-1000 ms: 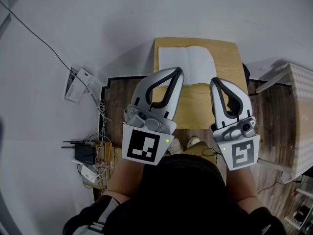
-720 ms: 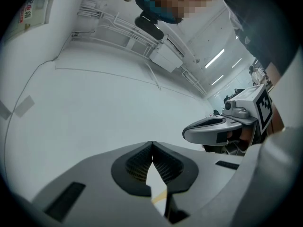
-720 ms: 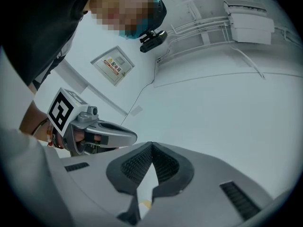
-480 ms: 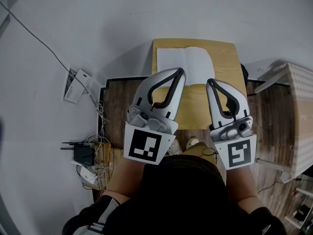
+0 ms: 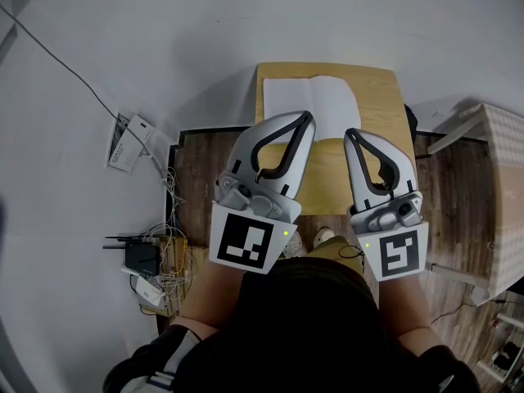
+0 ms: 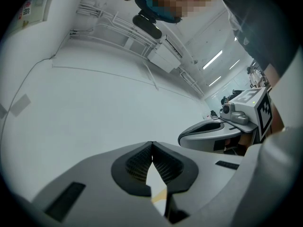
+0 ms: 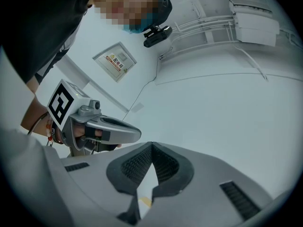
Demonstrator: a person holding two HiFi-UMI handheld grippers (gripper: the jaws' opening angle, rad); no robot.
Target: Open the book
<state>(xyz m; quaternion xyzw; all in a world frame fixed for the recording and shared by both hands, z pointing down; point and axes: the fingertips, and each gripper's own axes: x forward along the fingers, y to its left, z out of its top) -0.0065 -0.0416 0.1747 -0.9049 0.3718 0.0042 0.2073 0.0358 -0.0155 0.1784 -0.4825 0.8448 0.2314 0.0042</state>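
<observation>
The fingers point(image 6: 138, 163) of the left gripper point(image 5: 304, 118) were pressed together at their tips, the ribbed pads meeting with nothing pinched between them. The fingers point(image 7: 165, 164) of the right gripper point(image 5: 350, 134) were closed in the same way and were also empty. Below each pair of touching tips a narrow slot stayed open, and through it showed a sliver of white page and a strip of yellow wood.

Both grippers were held in the air side by side on the near side of the book point(image 5: 315, 97). They pointed toward it and past it at a plain white wall point(image 7: 227, 108), and each one showed in the other's gripper view. In the head view the left tip overlapped the near edge of the book's pages, while the right tip sat just to the near right of the book.

The book lay open with its blank white pages up. It rested on the far part of a small wooden desk point(image 5: 381, 105), closer to the desk's left edge than to its right.

Left of the book and nearer the person, down on the wooden floor point(image 5: 201, 170), lay a black router point(image 5: 141, 258) among tangled cables point(image 5: 170, 244). A shoe point(image 5: 324, 237) showed below the near edge of the desk.
</observation>
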